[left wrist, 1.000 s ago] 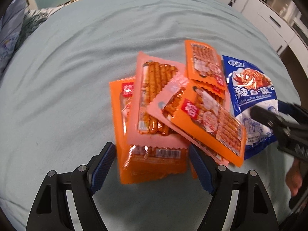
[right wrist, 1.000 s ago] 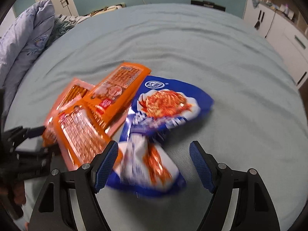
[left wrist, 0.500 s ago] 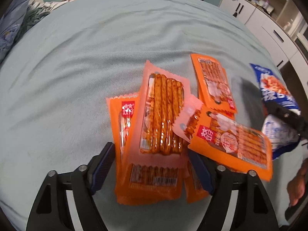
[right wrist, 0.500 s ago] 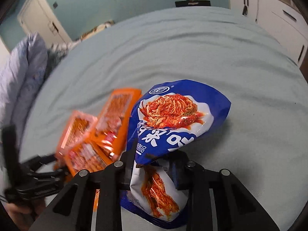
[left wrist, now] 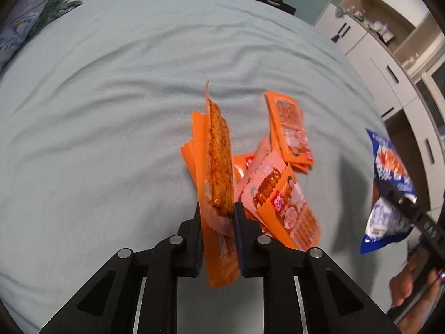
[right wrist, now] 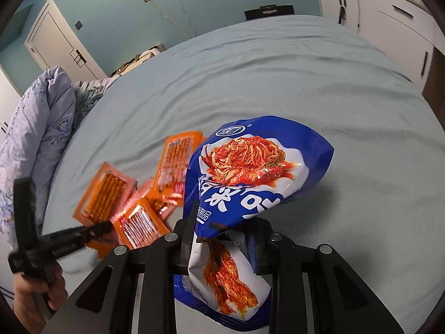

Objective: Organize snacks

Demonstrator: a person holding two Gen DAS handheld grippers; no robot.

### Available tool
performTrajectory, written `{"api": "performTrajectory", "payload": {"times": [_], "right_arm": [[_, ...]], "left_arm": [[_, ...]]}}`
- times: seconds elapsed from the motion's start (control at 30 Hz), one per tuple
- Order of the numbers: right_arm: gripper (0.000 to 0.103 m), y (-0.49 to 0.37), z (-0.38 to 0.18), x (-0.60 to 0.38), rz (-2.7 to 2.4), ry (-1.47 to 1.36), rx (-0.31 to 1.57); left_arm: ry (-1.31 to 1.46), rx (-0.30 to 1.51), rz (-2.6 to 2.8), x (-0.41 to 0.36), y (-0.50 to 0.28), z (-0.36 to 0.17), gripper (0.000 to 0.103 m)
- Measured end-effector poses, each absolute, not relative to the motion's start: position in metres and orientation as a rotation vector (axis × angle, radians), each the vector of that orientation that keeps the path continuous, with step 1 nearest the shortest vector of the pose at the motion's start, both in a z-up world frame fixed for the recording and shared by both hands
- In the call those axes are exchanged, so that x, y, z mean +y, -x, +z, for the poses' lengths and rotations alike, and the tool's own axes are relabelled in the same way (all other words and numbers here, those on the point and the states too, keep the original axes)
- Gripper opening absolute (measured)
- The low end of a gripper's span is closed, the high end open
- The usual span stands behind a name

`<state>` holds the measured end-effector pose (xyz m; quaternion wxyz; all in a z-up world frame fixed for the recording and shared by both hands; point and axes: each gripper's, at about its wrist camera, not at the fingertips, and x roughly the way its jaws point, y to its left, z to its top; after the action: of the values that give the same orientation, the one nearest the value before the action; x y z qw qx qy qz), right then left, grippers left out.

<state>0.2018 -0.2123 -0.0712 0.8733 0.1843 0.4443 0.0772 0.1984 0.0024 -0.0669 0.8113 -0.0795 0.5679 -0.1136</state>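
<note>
On the pale blue bedsheet (left wrist: 111, 111), loose orange snack packets (left wrist: 289, 128) lie heaped. The left gripper (left wrist: 217, 214) is closing on a spicy-stick packet (left wrist: 219, 161), tipped up on edge, while the right gripper (right wrist: 222, 222) pinches two blue kimchi bags (right wrist: 250, 167) off the sheet.

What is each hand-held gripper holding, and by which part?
Left hand-held gripper, closing: orange snack packets, near their lower ends. Right hand-held gripper: blue kimchi bags, around the middle.

Left gripper (left wrist: 217, 217) jaws closing on orange snack packets (left wrist: 219, 167).
</note>
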Motion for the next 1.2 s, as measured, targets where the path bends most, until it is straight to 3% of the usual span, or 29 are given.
{"api": "performTrajectory", "payload": {"times": [0.27, 0.3, 0.37, 0.4, 0.43, 0.7, 0.87, 1.07, 1.1, 1.13, 1.2], "right_arm": [[0.025, -0.153, -0.038, -0.222, 0.165, -0.405, 0.918], [0.025, -0.144, -0.038, -0.223, 0.165, -0.404, 0.929], [0.025, -0.131, -0.040, -0.225, 0.158, -0.393, 0.954], [0.025, -0.123, -0.043, -0.225, 0.156, -0.383, 0.970], [0.025, -0.119, -0.043, -0.225, 0.156, -0.381, 0.981], [0.025, -0.071, -0.022, -0.249, 0.152, -0.434, 0.980], [0.025, -0.039, -0.024, -0.249, 0.164, -0.418, 0.983], [0.025, -0.061, -0.036, -0.251, 0.165, -0.454, 1.040], [0.025, -0.065, -0.037, -0.250, 0.168, -0.449, 1.046], [0.025, -0.067, -0.038, -0.249, 0.169, -0.442, 1.050], [0.025, -0.073, -0.041, -0.246, 0.176, -0.432, 1.059]], "left_arm": [[0.184, 1.182, -0.250, 0.018, -0.139, -0.021, 0.018], [0.179, 1.179, -0.253, 0.019, -0.134, -0.020, 0.025], [0.170, 1.172, -0.260, 0.023, -0.121, -0.023, 0.046], [0.161, 1.188, -0.256, 0.025, -0.118, -0.031, 0.081], [0.129, 1.201, -0.221, 0.027, -0.112, -0.039, 0.089], [0.091, 1.135, -0.104, 0.045, -0.108, -0.042, 0.087], [-0.028, 1.153, -0.190, 0.009, -0.115, -0.056, 0.087], [-0.244, 1.198, -0.237, -0.040, -0.126, -0.091, 0.087], [-0.245, 1.207, -0.236, -0.042, -0.130, -0.096, 0.083], [-0.212, 1.220, -0.244, -0.041, -0.135, -0.099, 0.063], [-0.102, 1.218, -0.248, -0.033, -0.144, -0.095, 0.043]]}}
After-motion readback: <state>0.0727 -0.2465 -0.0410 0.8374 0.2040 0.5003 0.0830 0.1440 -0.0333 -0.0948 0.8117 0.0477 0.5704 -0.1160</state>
